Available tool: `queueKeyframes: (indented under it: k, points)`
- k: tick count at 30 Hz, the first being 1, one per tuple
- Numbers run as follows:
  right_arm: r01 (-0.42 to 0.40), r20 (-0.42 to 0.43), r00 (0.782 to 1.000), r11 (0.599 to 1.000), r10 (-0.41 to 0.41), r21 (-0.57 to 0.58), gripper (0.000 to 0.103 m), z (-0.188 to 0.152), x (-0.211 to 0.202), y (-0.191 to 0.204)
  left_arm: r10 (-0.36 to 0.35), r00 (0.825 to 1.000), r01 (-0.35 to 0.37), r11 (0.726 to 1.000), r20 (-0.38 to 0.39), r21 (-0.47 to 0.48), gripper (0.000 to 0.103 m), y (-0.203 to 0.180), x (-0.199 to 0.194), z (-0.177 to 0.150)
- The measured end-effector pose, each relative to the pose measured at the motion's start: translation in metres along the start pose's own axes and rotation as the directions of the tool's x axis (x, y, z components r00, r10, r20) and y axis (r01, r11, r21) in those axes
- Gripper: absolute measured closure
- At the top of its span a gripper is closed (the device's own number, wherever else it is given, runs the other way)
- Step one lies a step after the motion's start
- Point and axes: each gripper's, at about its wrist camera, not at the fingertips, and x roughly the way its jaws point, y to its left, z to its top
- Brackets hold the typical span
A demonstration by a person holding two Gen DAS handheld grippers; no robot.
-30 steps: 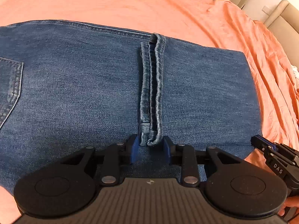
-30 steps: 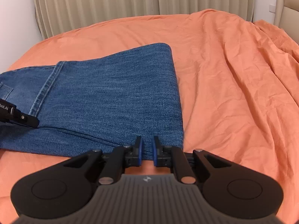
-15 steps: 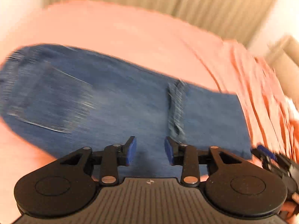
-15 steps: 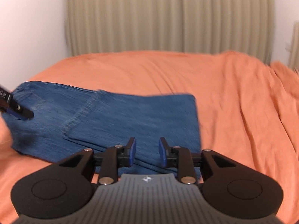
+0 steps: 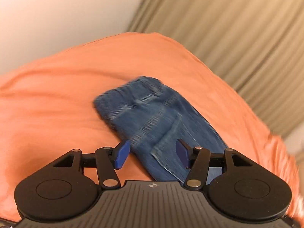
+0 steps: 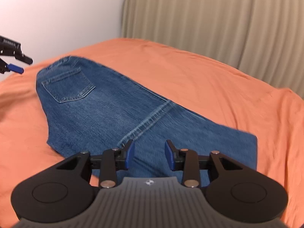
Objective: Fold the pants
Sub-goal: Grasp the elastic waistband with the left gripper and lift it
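Observation:
The blue jeans (image 6: 117,112) lie folded flat on the orange bedsheet (image 6: 218,87), back pocket (image 6: 68,85) up at the far left and the leg hems (image 6: 150,121) laid across the middle. My right gripper (image 6: 149,154) is open and empty, raised above the near edge of the jeans. My left gripper (image 5: 152,155) is open and empty, held above the jeans (image 5: 157,123), which look blurred in that view. The left gripper's tip also shows at the left edge of the right wrist view (image 6: 13,64).
The orange sheet (image 5: 57,95) covers the whole bed. A white wall (image 6: 57,15) and beige curtains (image 6: 218,19) stand behind the bed's far edge.
Both grippers let go of the jeans, opened wide and lifted up and back. The views tilted up, so the whole folded jeans, the wall and the curtains now show.

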Motion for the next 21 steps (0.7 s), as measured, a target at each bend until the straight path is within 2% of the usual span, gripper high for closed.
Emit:
queueKeyframes:
  k: [5, 9, 12, 18, 21]
  points:
    - [-0.015, -0.086, 0.996, 1.000, 0.013, -0.022, 0.073, 0.027, 0.047, -0.010, -0.038, 0.999, 0.042, 0.988, 0.032, -0.151, 0.034, 0.041, 0.028, 0.007]
    - [-0.038, -0.121, 0.992, 0.998, 0.031, -0.055, 0.073, 0.044, 0.076, -0.018, -0.093, 0.995, 0.100, 0.961, 0.037, -0.258, 0.031, 0.066, 0.057, 0.012]
    - [-0.060, -0.156, 0.987, 0.995, 0.048, -0.078, 0.073, 0.055, 0.099, -0.021, -0.103, 0.994, 0.107, 0.939, 0.028, -0.328, 0.031, 0.083, 0.078, 0.013]
    - [-0.089, -0.223, 0.973, 0.988, 0.058, -0.129, 0.074, 0.067, 0.140, -0.028, -0.103, 0.994, 0.110, 0.950, 0.038, -0.291, 0.029, 0.086, 0.113, 0.018]
    - [-0.107, -0.274, 0.960, 0.984, 0.065, -0.143, 0.077, 0.066, 0.157, -0.027, -0.092, 0.996, 0.092, 0.952, 0.014, -0.293, 0.029, 0.084, 0.127, 0.021]
